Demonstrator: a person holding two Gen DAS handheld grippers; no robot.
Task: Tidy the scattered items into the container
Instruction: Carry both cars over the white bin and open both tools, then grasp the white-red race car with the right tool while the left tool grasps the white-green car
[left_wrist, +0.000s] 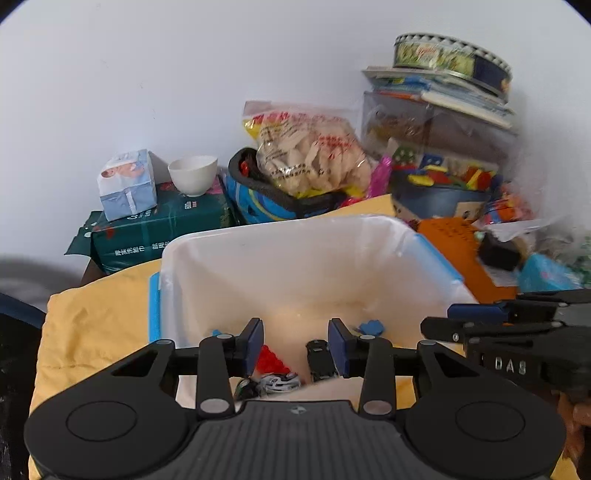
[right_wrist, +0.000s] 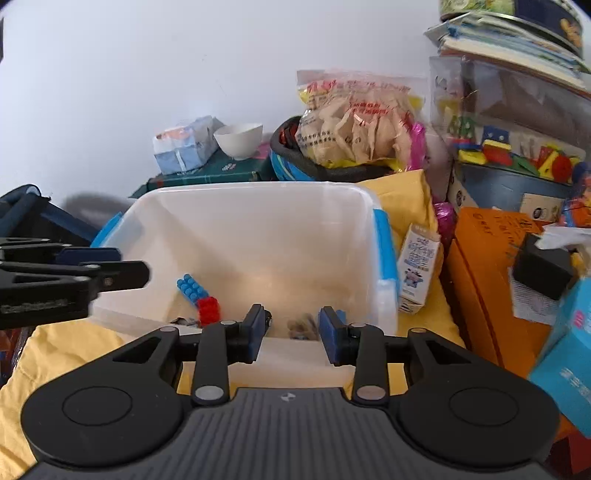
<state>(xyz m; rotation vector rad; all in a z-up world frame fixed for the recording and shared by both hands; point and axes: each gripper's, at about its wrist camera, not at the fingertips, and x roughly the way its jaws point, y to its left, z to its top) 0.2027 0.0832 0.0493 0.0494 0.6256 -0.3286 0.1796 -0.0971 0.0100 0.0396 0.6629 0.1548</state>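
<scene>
A translucent white container (left_wrist: 280, 227) with blue latches stands on a yellow cloth (left_wrist: 96, 314). My left gripper (left_wrist: 296, 332) hovers open over its near side, nothing between the pads. Below it, inside the container, lie a red brick (left_wrist: 271, 360), a black toy car (left_wrist: 319, 360), a silver toy car (left_wrist: 280, 382) and a blue piece (left_wrist: 371, 326). My right gripper (right_wrist: 291, 328) is open and empty above the container (right_wrist: 258, 186), where a blue brick (right_wrist: 190, 290) and red brick (right_wrist: 208, 310) lie. A small milk carton (right_wrist: 419, 266) stands on the cloth right of it.
Behind the container are a green tissue pack (left_wrist: 162, 229) with a white bowl (left_wrist: 194, 173), a snack bag (left_wrist: 310, 151) and stacked toy boxes (left_wrist: 443, 129). An orange box (right_wrist: 491, 273) and a blue box (right_wrist: 569, 362) crowd the right. The grippers hang side by side.
</scene>
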